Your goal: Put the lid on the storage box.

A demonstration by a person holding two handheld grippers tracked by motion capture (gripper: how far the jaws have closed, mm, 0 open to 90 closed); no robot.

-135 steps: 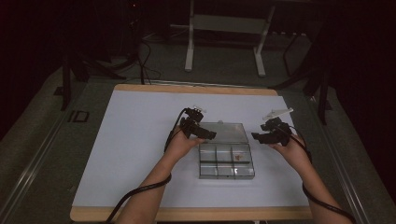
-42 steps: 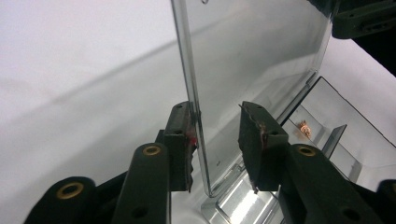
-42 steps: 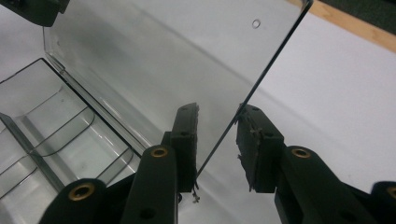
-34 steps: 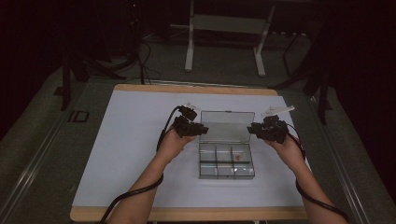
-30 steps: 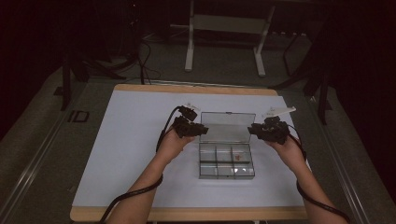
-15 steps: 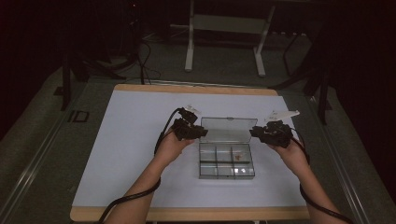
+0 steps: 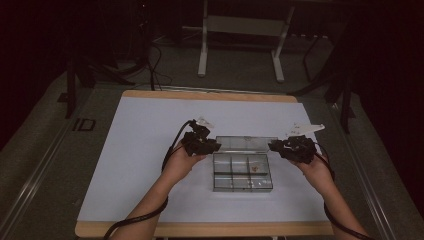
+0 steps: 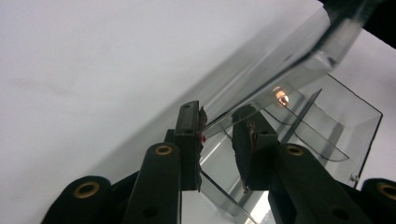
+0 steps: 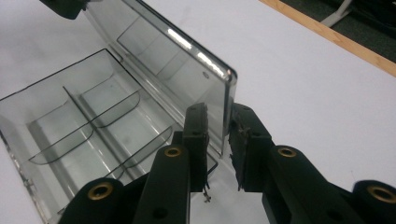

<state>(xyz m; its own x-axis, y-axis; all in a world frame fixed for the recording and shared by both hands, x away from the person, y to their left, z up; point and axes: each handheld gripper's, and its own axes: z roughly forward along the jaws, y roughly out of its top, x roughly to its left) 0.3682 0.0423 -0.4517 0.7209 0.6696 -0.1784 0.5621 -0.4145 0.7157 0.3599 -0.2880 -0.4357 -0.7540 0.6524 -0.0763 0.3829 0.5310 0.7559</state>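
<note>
The clear plastic compartment box (image 7: 243,171), near the middle of the white surface (image 7: 125,150), now has its hinged clear lid (image 7: 246,144) raised from flat to upright, each corner between the narrowed jaws of the left hand-held gripper (image 8: 219,128) and right hand-held gripper (image 9: 218,126), so opening looks nearly complete.

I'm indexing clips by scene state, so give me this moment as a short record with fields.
work: opening a clear box
lid: raised, standing at the box's far edge
left gripper: jaws astride one lid corner, a gap at one pad
right gripper: jaws astride the other lid corner
box: divided into compartments, a small reddish thing in one
surface: white sheet on the table
</note>
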